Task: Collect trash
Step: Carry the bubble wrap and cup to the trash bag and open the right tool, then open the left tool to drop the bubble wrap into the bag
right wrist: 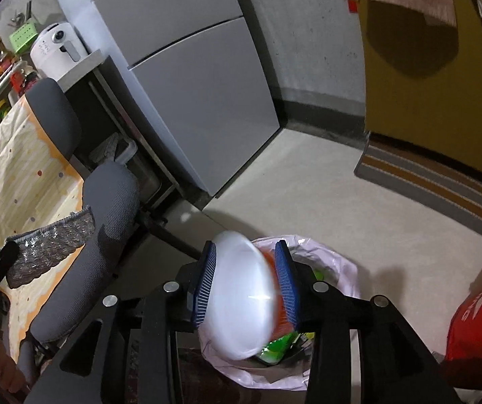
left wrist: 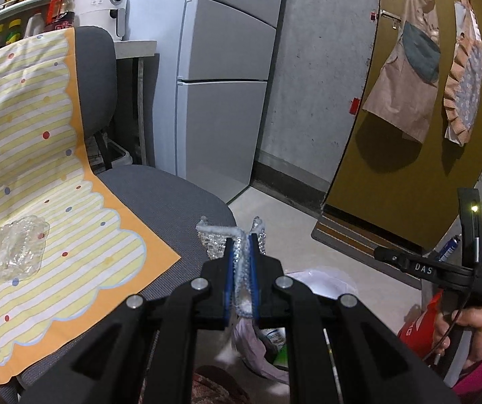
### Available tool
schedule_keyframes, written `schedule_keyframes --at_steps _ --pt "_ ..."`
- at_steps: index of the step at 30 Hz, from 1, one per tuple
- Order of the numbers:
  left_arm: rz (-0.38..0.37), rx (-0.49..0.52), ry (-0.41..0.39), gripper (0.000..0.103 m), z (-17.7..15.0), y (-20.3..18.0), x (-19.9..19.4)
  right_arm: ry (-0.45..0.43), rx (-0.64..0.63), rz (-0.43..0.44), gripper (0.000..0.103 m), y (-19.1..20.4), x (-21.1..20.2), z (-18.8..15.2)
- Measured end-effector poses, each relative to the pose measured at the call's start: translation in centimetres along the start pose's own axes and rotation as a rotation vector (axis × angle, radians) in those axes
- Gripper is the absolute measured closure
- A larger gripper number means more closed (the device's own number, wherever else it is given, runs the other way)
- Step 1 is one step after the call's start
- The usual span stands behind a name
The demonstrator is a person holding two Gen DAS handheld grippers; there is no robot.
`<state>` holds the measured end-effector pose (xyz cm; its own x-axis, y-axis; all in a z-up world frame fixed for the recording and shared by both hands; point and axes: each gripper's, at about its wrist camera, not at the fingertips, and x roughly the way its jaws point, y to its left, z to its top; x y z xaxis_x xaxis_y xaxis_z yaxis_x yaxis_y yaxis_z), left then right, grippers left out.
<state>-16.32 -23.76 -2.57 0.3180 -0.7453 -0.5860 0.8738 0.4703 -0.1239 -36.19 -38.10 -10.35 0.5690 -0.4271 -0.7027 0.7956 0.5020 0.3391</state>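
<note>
Where chair [left wrist: 160,198] crowds bin [right wrist: 328,262], fridge [left wrist: 220,101] behind, doormat [right wrist: 436,178] beyond

Trash items over lined bin.
White bowl [right wrist: 241,294], blurred, above bin [right wrist: 336,266]; bubble wrap [left wrist: 241,262] pinched; clear wrap [left wrist: 6,245] on chair cloth.

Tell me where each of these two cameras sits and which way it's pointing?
Left wrist: on the left gripper, looking forward and down past the bubble wrap it pinches, toward the chair and fridge; the person's right hand shows.
Right wrist: on the right gripper, tilted down over the lined bin, a blurred white bowl between its open fingers.
Shared: chair, fridge, bin, bubble wrap.
</note>
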Motion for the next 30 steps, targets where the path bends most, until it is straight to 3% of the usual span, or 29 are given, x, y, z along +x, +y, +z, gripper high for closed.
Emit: schedule_keyframes --at_steps 12,25,26,30 --pt "-0.108 0.08 0.078 0.097 -1.3 -2.4 2.2 -0.151 -0.095 0.014 0.064 2.5 -4.8 1.0" --pt "-0.23 0.22 0.157 0.094 -1.2 -8.0 5.7 -0.21 -0.054 -0.001 0.064 0.0 -6.4 2.1" --pt "-0.236 0.228 0.168 0.092 -1.2 -8.4 6.1 -0.211 -0.048 -0.004 0.064 -0.3 -6.3 2.2" --pt "-0.23 0.229 0.172 0.06 -1.2 -9.1 6.9 -0.212 -0.035 -0.007 0.064 -0.9 -6.3 2.2"
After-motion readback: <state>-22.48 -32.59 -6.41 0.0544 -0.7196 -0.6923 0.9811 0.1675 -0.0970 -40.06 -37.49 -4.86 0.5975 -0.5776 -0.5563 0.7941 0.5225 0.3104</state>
